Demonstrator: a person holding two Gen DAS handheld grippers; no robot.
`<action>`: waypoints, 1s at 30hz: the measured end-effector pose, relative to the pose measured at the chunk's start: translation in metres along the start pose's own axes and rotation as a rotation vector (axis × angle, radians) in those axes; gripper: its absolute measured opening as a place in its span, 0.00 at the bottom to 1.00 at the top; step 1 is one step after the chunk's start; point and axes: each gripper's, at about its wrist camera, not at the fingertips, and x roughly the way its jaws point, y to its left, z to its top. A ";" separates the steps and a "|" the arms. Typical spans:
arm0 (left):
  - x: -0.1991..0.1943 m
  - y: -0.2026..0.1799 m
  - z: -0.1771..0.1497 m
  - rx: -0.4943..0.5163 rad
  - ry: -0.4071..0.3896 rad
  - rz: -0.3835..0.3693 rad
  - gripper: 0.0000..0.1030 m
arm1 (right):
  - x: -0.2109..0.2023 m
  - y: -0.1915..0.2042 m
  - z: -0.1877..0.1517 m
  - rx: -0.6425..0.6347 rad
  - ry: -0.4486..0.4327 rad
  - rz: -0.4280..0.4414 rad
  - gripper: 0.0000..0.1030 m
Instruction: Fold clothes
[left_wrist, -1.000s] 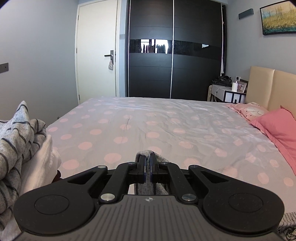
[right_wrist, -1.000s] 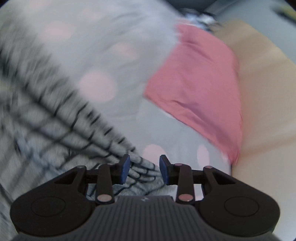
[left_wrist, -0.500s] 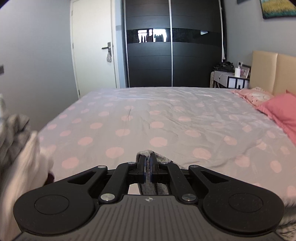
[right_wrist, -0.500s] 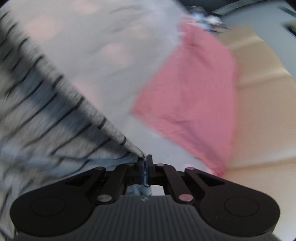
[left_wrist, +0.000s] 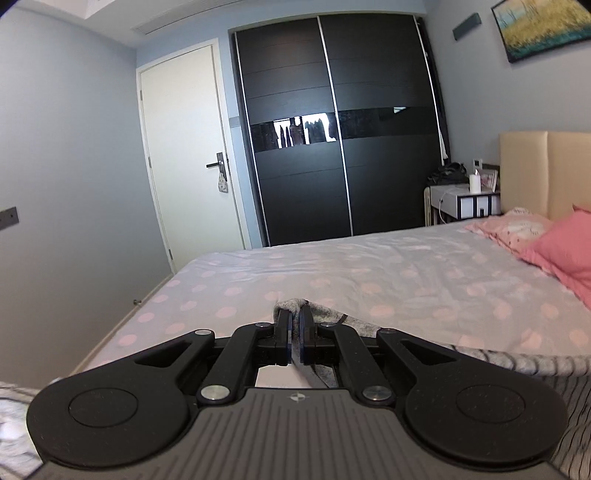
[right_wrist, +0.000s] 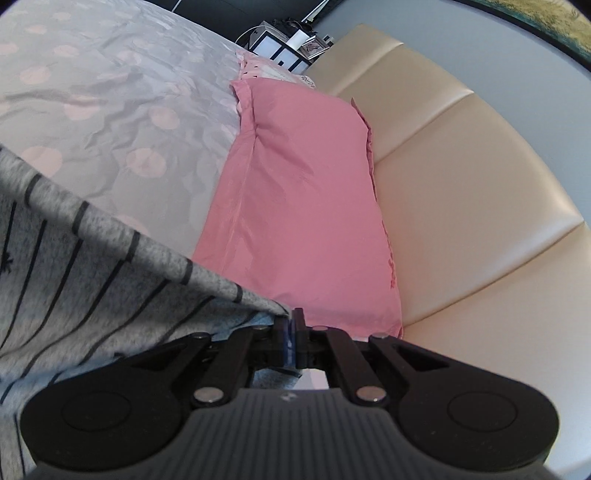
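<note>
A grey garment with thin black stripes (right_wrist: 92, 266) hangs stretched above the bed. My right gripper (right_wrist: 291, 319) is shut on one corner of it, and the cloth runs away to the left in a taut edge. My left gripper (left_wrist: 294, 314) is shut on another bunched corner of the same striped garment (left_wrist: 480, 360), which trails off to the right over the bedspread. Most of the garment below both grippers is hidden by the gripper bodies.
The bed (left_wrist: 369, 273) has a grey cover with pink dots. Pink pillows (right_wrist: 303, 206) lie against a cream padded headboard (right_wrist: 461, 184). A black sliding wardrobe (left_wrist: 332, 147), a white door (left_wrist: 184, 155) and a bedside table (left_wrist: 461, 203) stand beyond the bed.
My right gripper closed on the striped garment's corner and lifted it. The left gripper rose with its corner, and the pile of clothes at the left dropped out of its view.
</note>
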 end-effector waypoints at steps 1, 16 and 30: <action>-0.007 0.004 -0.004 0.000 0.008 -0.006 0.02 | -0.006 -0.003 -0.006 0.003 -0.001 0.009 0.02; -0.148 0.066 -0.099 0.116 0.195 -0.059 0.02 | -0.128 -0.012 -0.154 0.011 -0.012 0.173 0.02; -0.216 0.075 -0.203 0.268 0.427 -0.111 0.02 | -0.131 0.052 -0.261 -0.206 0.245 0.310 0.02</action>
